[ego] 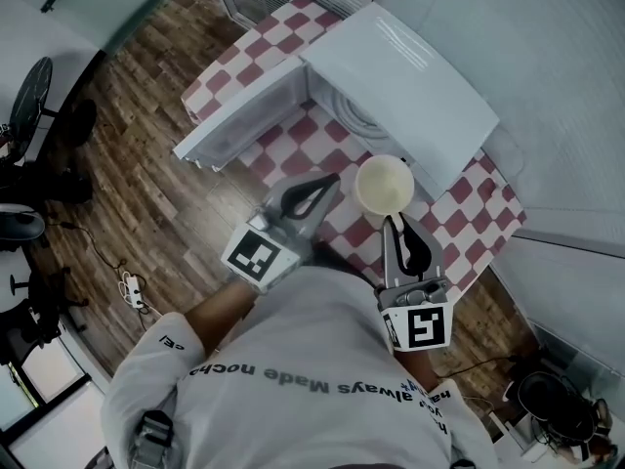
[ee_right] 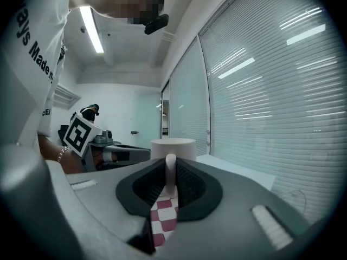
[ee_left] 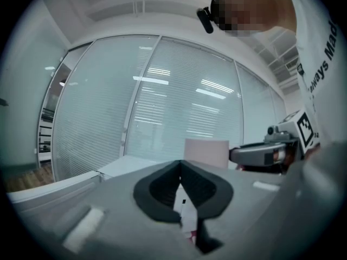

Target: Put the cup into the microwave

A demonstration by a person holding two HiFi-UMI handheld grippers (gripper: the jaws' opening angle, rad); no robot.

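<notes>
The step in hand looks like the carry: the cup point(ego: 383, 186) is already gripped and sits just in front of the microwave point(ego: 400, 76), beside its near right corner and not yet inside. The right gripper point(ego: 394, 223) is clenched on the cup's thin handle point(ee_right: 170, 173). In the right gripper view the handle stands upright between the closed jaws, with the cream body of the cup just beyond them. The left gripper point(ego: 330, 182) is closed on nothing, its jaws meeting at the tips with only the checked cloth showing through the slit below. It lies near the cup's left side, pointing toward the oven's opening. The microwave door point(ego: 239, 115) hangs wide open to the left over the table point(ego: 469, 213) (so nothing seems to need opening first). The next move probably calls for carrying the cup level, forward and to the left into the cavity, clearing the lower sill and keeping the body upright while it is held only by the handle. The right forearm reaches forward from the person's body, gripper roughly level. Whether the cup rests on the cloth or is raised off it cannot be told.
</notes>
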